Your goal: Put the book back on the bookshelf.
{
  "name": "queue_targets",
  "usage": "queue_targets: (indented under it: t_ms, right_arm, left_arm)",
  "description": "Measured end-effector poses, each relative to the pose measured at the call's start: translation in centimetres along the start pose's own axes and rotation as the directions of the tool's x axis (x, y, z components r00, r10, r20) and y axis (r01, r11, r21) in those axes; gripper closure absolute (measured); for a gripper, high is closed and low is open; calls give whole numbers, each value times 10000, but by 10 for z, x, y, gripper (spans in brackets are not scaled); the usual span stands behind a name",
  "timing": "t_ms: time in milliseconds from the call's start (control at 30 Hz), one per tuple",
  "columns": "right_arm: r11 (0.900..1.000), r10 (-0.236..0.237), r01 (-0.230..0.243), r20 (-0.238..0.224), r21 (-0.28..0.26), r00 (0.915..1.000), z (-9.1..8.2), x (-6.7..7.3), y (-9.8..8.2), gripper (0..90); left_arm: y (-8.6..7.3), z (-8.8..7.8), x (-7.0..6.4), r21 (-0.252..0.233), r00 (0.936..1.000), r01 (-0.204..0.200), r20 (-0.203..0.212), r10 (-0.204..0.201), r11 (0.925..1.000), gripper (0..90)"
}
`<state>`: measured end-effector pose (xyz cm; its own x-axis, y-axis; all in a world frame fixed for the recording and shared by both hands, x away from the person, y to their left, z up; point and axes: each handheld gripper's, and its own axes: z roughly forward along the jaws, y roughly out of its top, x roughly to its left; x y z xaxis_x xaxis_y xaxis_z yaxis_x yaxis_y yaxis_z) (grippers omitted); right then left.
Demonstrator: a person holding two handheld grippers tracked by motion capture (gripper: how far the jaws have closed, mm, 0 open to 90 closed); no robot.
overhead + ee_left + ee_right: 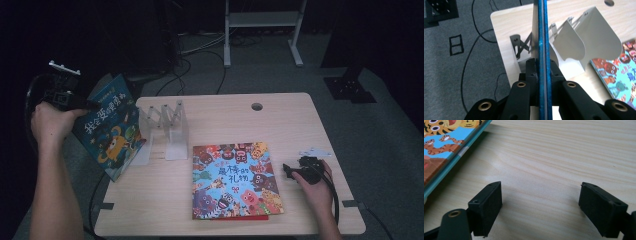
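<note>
My left gripper (89, 106) is shut on a blue picture book (109, 127), held tilted in the air at the table's left edge, just left of a clear folding book rack (165, 131). In the left gripper view the book's blue edge (542, 37) runs straight up between the closed jaws, with the rack's plates (589, 40) beyond it. A second colourful picture book (234, 180) lies flat on the table. My right gripper (287, 171) rests on the table just right of that book; its jaws stand open and hold nothing, and the book's corner (451, 142) lies at the upper left of the right gripper view.
The wooden table (280, 125) has a round cable hole (257, 106) near its far edge. Cables (200, 55) trail over the grey carpet behind, beside a white metal frame (262, 30). A dark stand base (350, 87) sits at the far right.
</note>
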<state>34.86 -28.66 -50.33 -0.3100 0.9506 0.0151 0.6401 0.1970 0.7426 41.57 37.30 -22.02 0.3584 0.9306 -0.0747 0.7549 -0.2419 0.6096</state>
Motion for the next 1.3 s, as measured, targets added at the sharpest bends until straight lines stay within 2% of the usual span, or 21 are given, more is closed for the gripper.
queue_targets:
  t_ms: [167,300,567,833,1033,1100,1200,1300]
  right_arm:
    - [10000,-13,13,-10,27,10000,0,0,0,179]
    - [10000,-5,5,0,5,10000,0,0,0,179]
    - [10000,-6,6,3,4,10000,0,0,0,179]
    - [10000,1,-1,2,16,10000,0,0,0,179]
    - [10000,1,-1,2,12,10000,0,0,0,179]
    - [10000,2,-2,5,13,10000,0,0,0,179]
    - [10000,1,-1,2,12,10000,0,0,0,179]
    - [10000,0,0,3,13,10000,0,0,0,179]
  left_arm:
    - [1,3,-1,-60,9999,-83,-110,83,9999,824]
    - [-3,1,1,195,9999,-136,-95,137,9997,822]
    - [-3,-1,4,363,10000,-60,-23,61,9993,813]
    - [9,-24,3,12,9997,-224,-72,224,9997,795]
    - [20,-44,-3,-354,9988,-489,-58,487,9982,824]
    - [22,-47,-5,-339,9981,-605,-151,600,9976,834]
    - [23,-48,-7,-255,9968,-785,113,788,9966,898]
    - [21,-42,-13,-67,9921,-1188,397,1189,9929,900]
